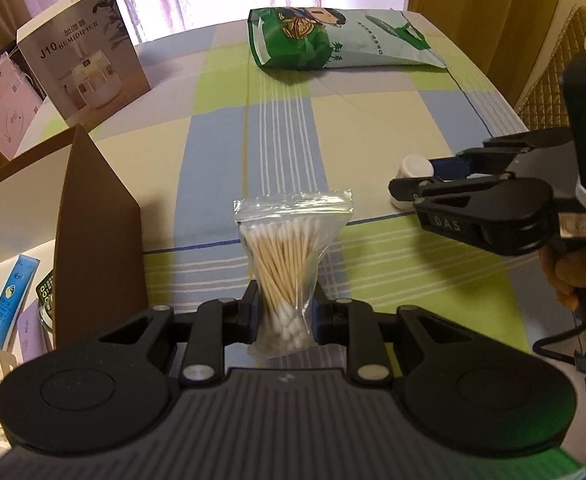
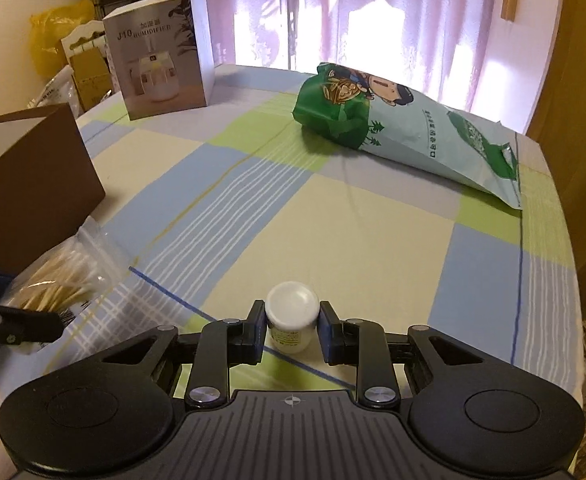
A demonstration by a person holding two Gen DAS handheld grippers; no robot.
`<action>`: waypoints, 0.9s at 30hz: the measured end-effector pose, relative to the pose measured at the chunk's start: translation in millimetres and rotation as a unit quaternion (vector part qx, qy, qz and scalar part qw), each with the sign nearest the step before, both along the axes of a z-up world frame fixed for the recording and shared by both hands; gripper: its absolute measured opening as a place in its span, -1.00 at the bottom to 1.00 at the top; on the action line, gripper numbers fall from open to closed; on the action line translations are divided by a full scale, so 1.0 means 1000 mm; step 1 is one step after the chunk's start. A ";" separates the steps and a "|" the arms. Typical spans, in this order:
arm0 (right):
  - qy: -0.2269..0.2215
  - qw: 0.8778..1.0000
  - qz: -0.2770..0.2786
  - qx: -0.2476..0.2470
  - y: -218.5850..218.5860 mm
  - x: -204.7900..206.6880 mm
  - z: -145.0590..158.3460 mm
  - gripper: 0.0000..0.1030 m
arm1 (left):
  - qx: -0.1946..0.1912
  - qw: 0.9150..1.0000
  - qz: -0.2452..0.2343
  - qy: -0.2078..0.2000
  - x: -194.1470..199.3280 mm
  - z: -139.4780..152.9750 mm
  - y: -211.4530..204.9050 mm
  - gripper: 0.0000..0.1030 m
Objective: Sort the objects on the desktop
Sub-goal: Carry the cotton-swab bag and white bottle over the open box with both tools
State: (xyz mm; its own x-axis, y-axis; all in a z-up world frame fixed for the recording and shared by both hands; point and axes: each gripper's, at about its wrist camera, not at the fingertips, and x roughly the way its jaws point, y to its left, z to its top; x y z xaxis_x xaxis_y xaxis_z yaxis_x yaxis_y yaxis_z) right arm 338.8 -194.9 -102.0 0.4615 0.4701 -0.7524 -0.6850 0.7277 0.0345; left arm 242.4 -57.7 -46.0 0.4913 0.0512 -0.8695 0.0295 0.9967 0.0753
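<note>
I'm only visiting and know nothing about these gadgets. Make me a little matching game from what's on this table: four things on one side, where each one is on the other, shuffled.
Things:
1. bag of cotton swabs
2. small white jar
3. humidifier box
4. green snack bag

Places:
A. lying on its side at the far end of the table
B. standing upright at the far left
C. clamped in the left gripper
D. between the right gripper's fingers

Pairs: 1-C, 2-D, 3-B, 4-A

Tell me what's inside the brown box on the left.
The brown box holds a blue tube, a green packet and dark items; its wall hides the rest.
</note>
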 end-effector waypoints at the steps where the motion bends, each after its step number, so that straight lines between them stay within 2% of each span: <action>1: -0.003 1.000 -0.002 0.003 -0.002 -0.003 0.002 -0.43 | -0.001 1.000 -0.001 -0.001 0.000 0.001 0.000 -0.61; 14: -0.008 0.998 -0.035 0.051 -0.034 -0.042 0.046 -0.43 | -0.017 0.999 -0.020 -0.023 -0.019 0.017 -0.002 -0.61; 27: 0.044 0.992 -0.078 0.092 -0.063 -0.100 0.073 -0.43 | -0.052 0.997 -0.040 -0.049 -0.073 0.051 0.024 -0.61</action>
State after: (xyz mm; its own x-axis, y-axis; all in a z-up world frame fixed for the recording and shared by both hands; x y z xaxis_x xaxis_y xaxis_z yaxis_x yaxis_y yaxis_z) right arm 238.5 -258.0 -29.0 0.4754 0.5306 -0.7018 -0.5523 0.8009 0.2314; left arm 169.8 -33.5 5.2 0.5737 -0.0799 -0.8151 0.1070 0.9940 -0.0221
